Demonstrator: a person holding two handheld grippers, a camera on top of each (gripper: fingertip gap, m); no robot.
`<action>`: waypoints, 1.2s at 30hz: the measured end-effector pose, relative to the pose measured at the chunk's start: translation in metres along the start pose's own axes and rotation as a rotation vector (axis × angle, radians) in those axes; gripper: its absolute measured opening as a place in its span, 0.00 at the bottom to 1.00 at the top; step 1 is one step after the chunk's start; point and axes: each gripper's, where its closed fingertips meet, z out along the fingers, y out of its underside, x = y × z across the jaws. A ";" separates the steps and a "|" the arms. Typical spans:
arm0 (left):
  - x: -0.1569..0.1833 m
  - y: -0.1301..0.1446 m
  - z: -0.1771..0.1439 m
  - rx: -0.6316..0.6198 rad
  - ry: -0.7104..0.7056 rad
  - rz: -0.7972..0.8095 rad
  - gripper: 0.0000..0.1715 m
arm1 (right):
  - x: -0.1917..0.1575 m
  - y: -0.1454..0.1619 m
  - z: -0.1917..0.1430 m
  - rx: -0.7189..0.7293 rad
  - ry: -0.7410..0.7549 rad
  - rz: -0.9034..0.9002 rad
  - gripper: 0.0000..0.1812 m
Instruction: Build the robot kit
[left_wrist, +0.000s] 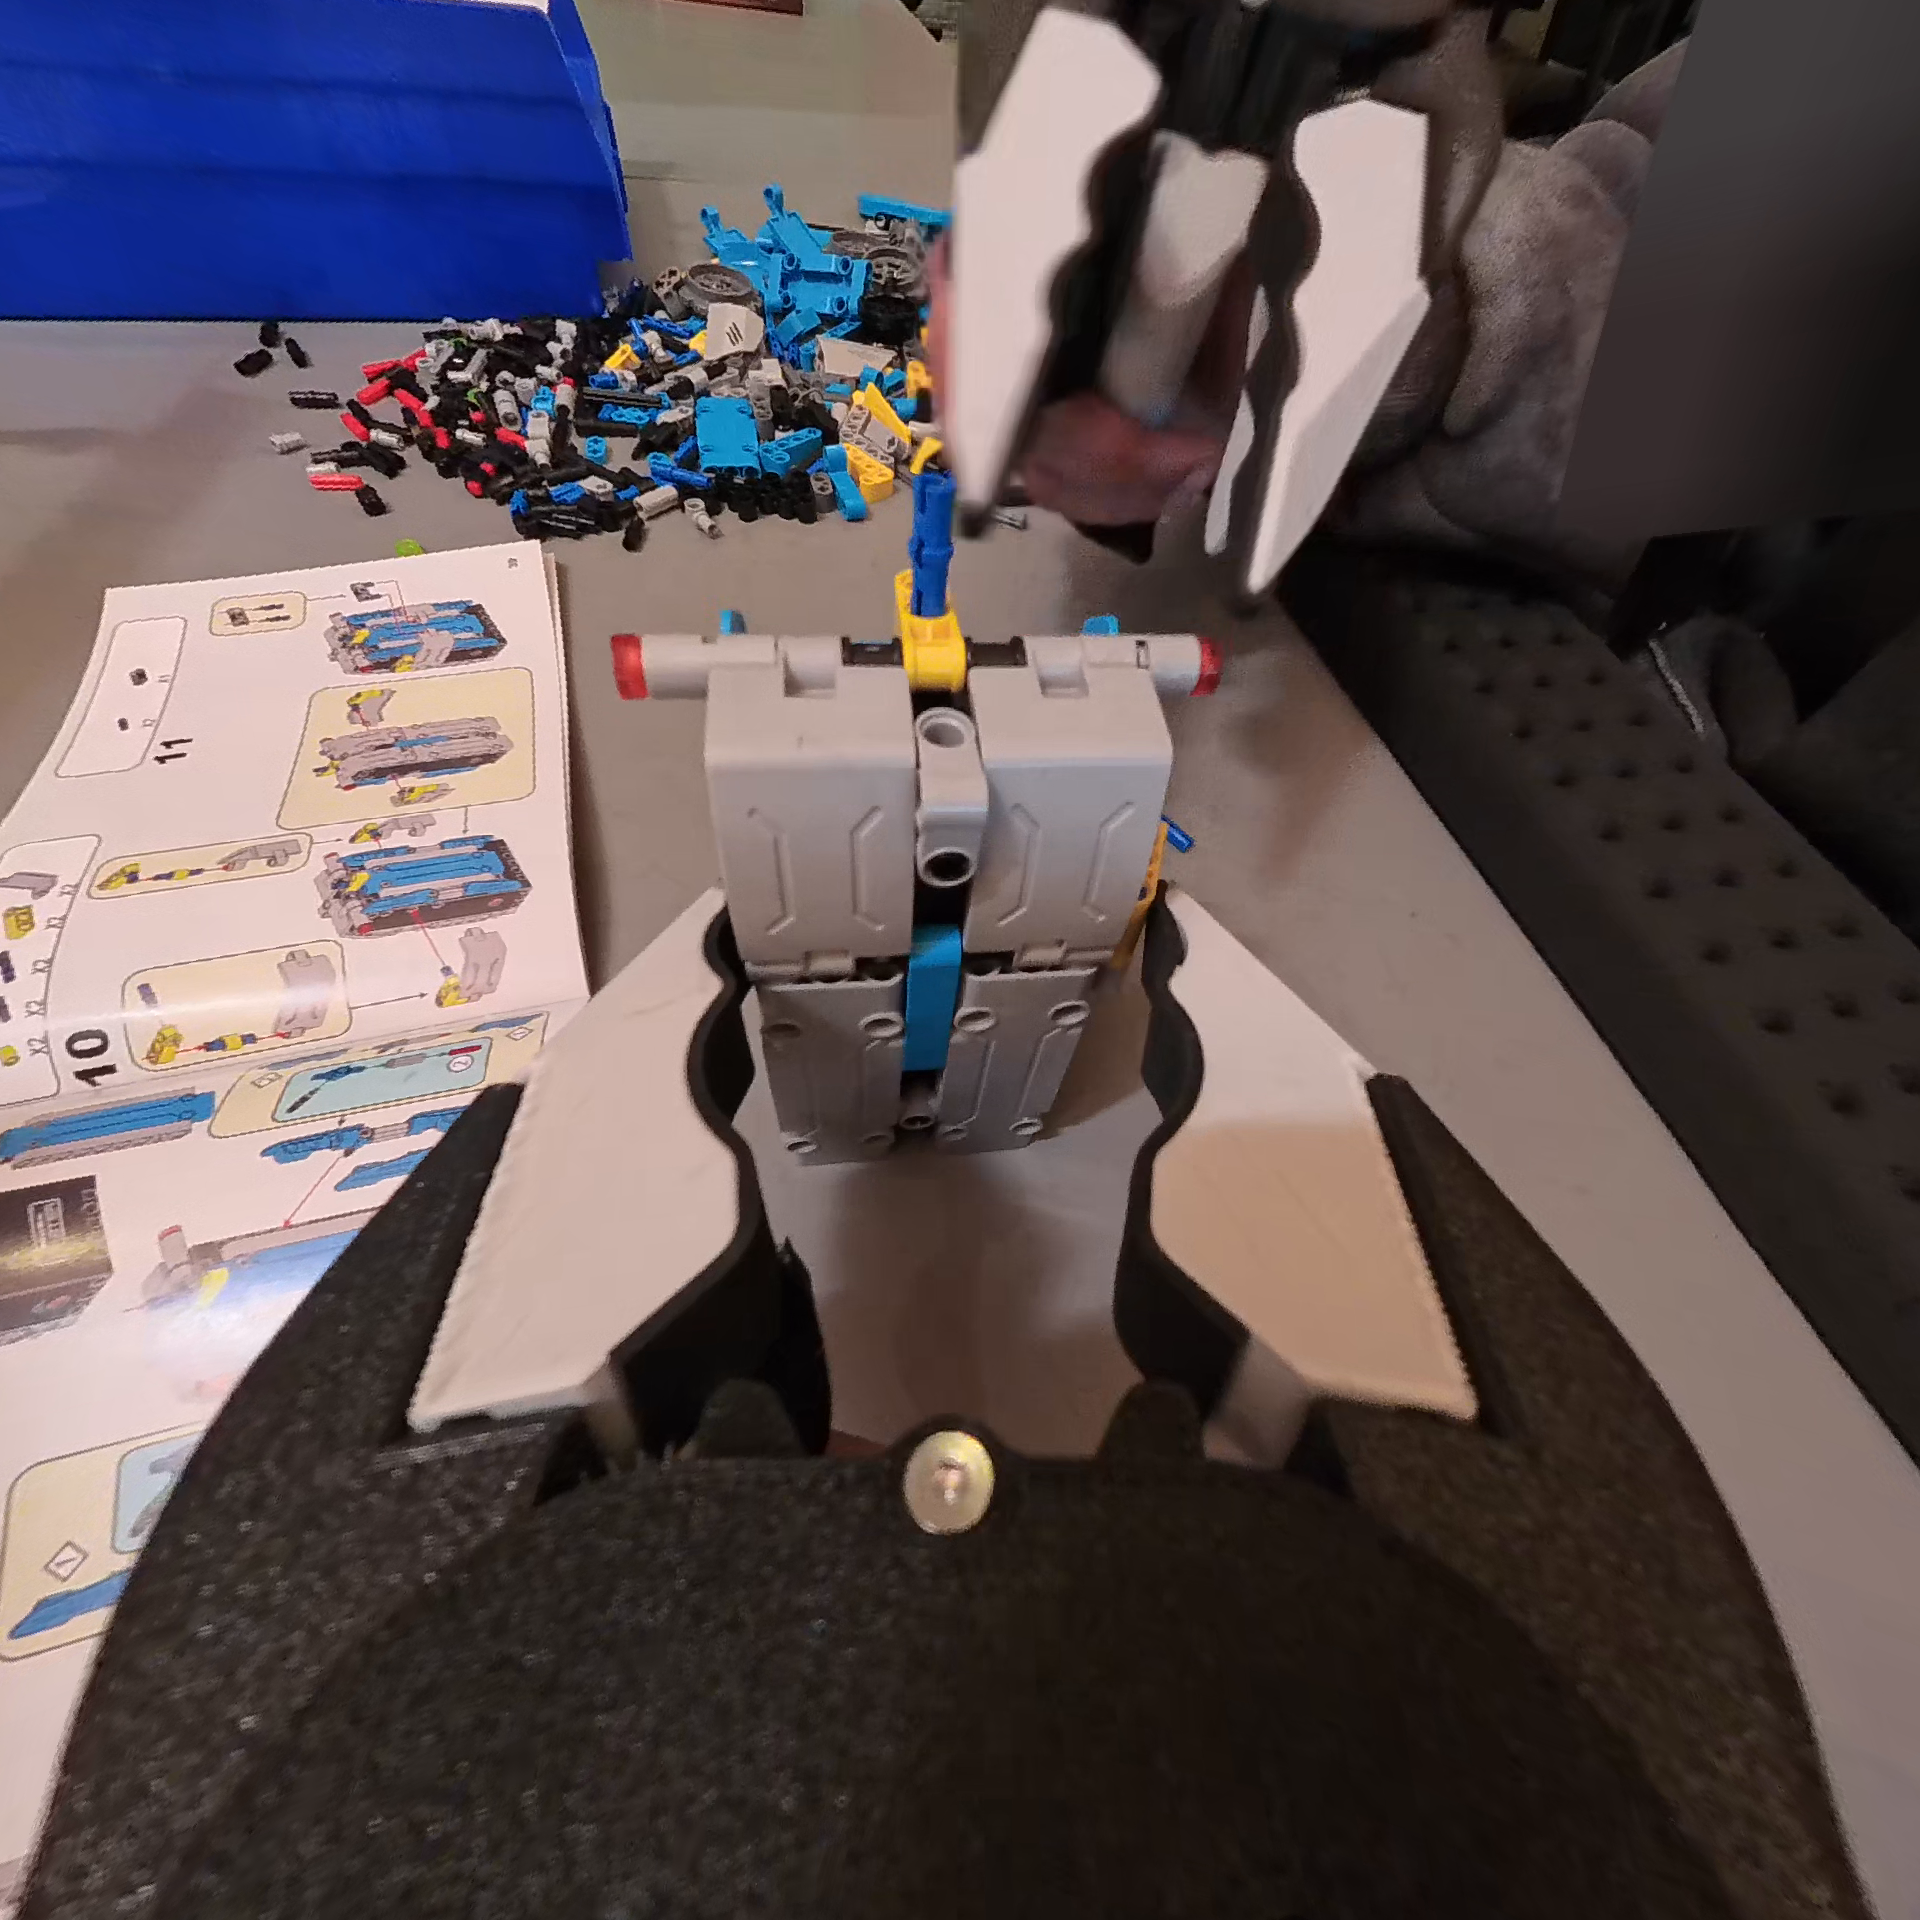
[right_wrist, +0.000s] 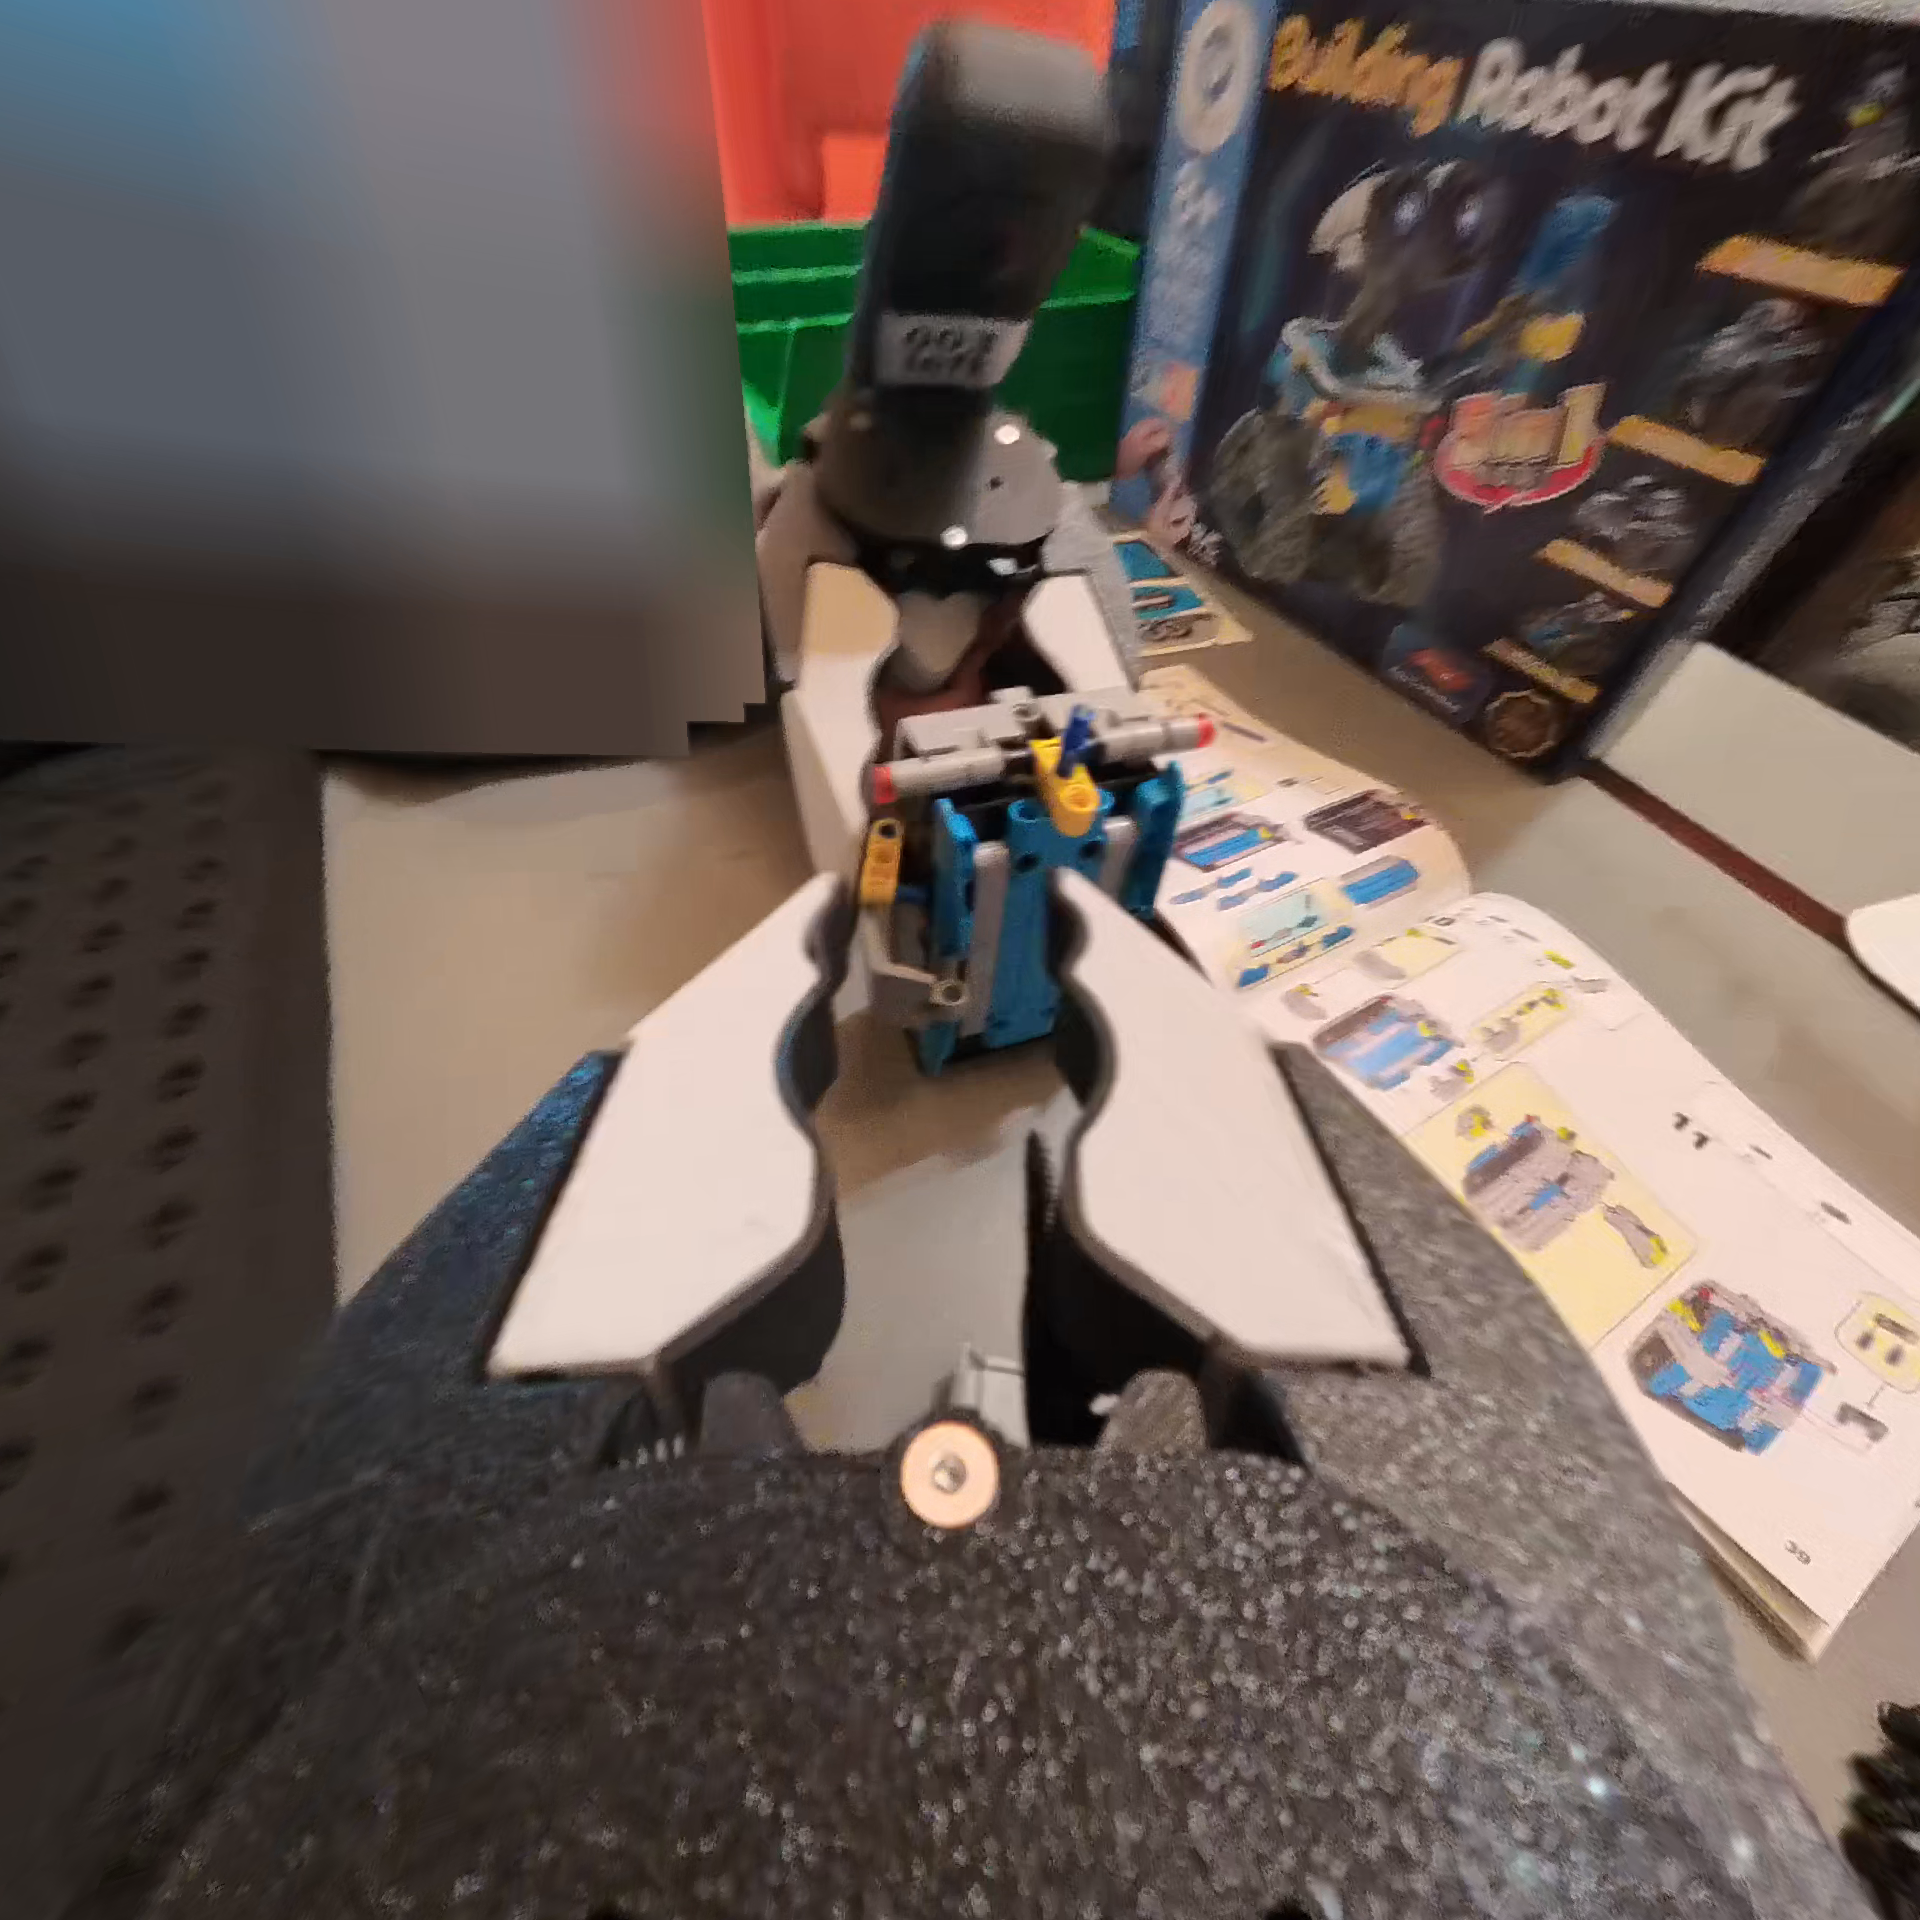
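left tongs (left_wrist: 940, 935) level, clamped on grey brick assembly (left_wrist: 935, 831) | right tongs (right_wrist: 951, 914) apart, empty, tips flanking it

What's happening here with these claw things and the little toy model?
A person works two hand-held grippers over a grey table. The left gripper is closed around a partly built grey and blue brick model, holding it upright. The right gripper is open, its fingertips near the model's other side, gripping nothing. An open instruction booklet lies beside it, with a pile of loose bricks farther back.
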 end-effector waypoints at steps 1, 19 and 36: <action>0.000 0.000 0.000 0.000 -0.001 0.000 0.44 | 0.006 0.003 0.004 0.001 0.015 0.025 0.29; -0.001 0.002 0.001 -0.004 -0.015 0.009 0.44 | 0.023 0.024 0.046 -0.074 -0.016 0.032 0.52; -0.004 0.005 0.002 -0.018 -0.033 0.009 0.44 | 0.013 0.029 0.051 -0.109 -0.207 -0.015 0.44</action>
